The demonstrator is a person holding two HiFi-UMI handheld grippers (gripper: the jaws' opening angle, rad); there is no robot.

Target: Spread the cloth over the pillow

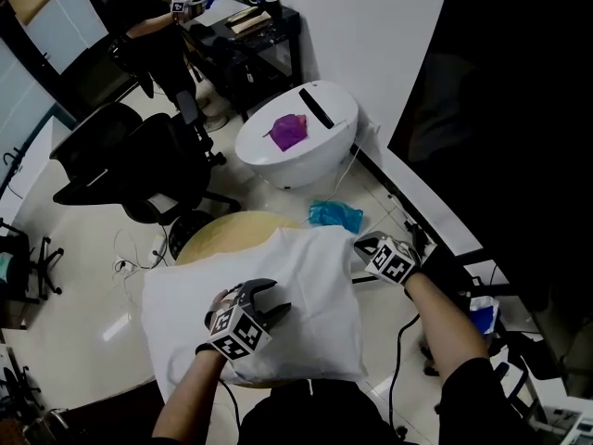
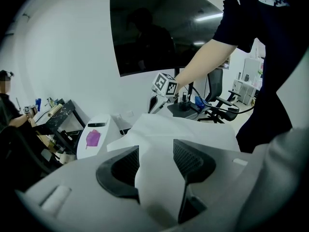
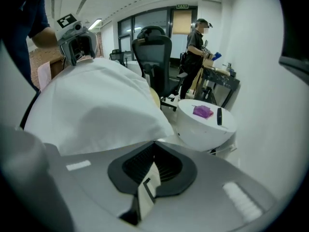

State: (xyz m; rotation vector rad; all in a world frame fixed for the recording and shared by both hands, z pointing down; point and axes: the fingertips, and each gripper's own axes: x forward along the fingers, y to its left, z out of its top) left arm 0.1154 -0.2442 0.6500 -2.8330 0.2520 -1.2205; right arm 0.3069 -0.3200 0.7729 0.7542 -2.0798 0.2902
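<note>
Left claw (image 1: 269, 297) pinches a fold of the cloth (image 1: 306, 276), which lies heaped on the table (image 1: 218, 233). Right claw (image 1: 363, 245), at the table's right side, is clamped on the hem (thin bite). If you pull unevenly, that hem may slip free.

Grey left claw (image 2: 157, 166), black pads (image 2: 189, 161)

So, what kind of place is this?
Probably an office or a lab workroom: black swivel chairs on a hard pale floor, and a cluttered black workbench where a person stands working.
</note>
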